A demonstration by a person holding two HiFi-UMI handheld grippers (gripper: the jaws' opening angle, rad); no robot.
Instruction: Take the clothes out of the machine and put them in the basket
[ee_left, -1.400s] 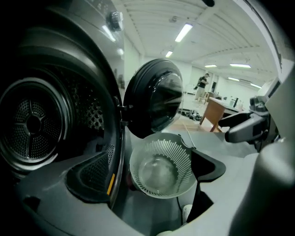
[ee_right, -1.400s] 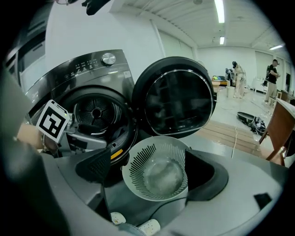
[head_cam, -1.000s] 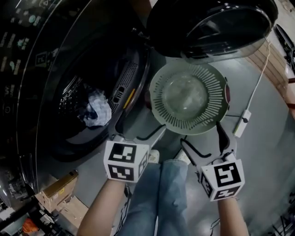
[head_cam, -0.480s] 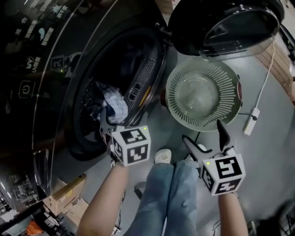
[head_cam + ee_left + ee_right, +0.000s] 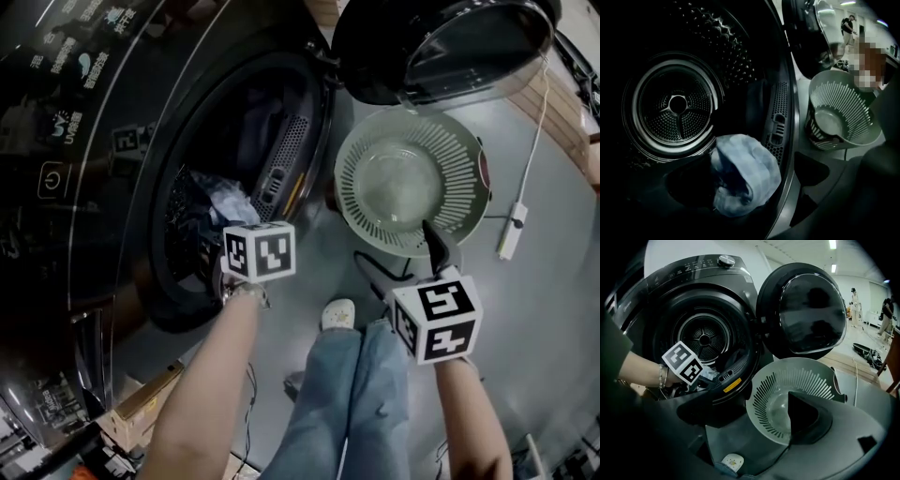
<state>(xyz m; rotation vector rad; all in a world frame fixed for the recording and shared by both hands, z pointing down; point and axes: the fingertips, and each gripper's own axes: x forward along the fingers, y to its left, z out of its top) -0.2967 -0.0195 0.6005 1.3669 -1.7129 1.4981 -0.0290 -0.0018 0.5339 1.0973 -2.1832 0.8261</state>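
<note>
Left gripper: my left gripper (image 5: 738,166) reaches inside the dark drum of the black front-loading machine (image 5: 103,169), jaws spread wide.
Cloth: a crumpled pale blue checked cloth (image 5: 750,173) lies on the drum floor between those spread jaws; I cannot tell whether either jaw touches it.
Drum: the perforated metal back wall (image 5: 677,105) stands straight ahead of my left gripper, beyond the cloth.
Right gripper: my right gripper (image 5: 403,258) hangs outside the machine, jaws apart, with nothing between them.
Basket: a pale green round plastic basket with slotted sides (image 5: 361,202) sits on the floor just ahead of my right gripper, well right of my left one.
Door: the round black glass-fronted door (image 5: 441,47) stands open beyond the basket.
Writing: white symbols and text on the machine's control panel (image 5: 66,84), left of my left gripper, are too small to read; so is the print on a yellow sticker (image 5: 732,385) on the door rim.
Markers: each gripper carries a white cube with black square patterns.
</note>
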